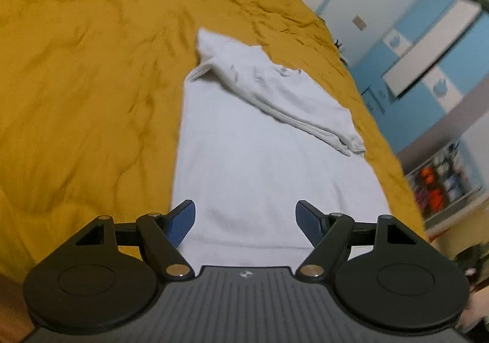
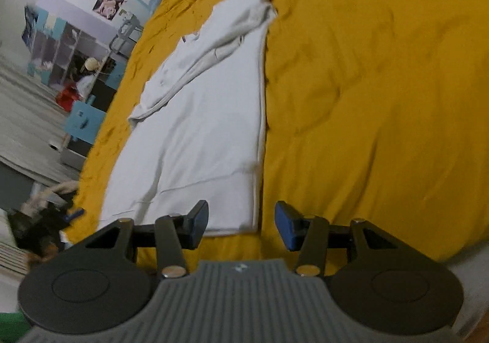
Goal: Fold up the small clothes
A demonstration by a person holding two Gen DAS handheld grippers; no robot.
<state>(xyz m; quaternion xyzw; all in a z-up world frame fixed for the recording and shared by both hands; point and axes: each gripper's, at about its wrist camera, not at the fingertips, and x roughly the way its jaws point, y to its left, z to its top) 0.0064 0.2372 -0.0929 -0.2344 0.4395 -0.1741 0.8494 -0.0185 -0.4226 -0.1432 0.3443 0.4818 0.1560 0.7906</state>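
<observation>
A white shirt (image 1: 259, 159) lies flat on a mustard-yellow bedspread (image 1: 85, 83), its sides folded inward and a sleeve laid across its far part. My left gripper (image 1: 245, 217) hovers over the shirt's near hem, open wide, nothing between its blue pads. The right wrist view shows the same shirt (image 2: 207, 129) running away from the camera. My right gripper (image 2: 241, 225) stands open above the shirt's near right corner, its left pad over the white cloth and its right pad over the bedspread (image 2: 366, 98). Neither gripper holds anything.
The bedspread is wrinkled and spreads wide on both sides of the shirt. Blue and white cabinets (image 1: 428, 62) and a shelf of coloured items (image 1: 440, 187) stand past the bed's edge. Shelving and a red object (image 2: 65, 97) sit beyond the bed's other side.
</observation>
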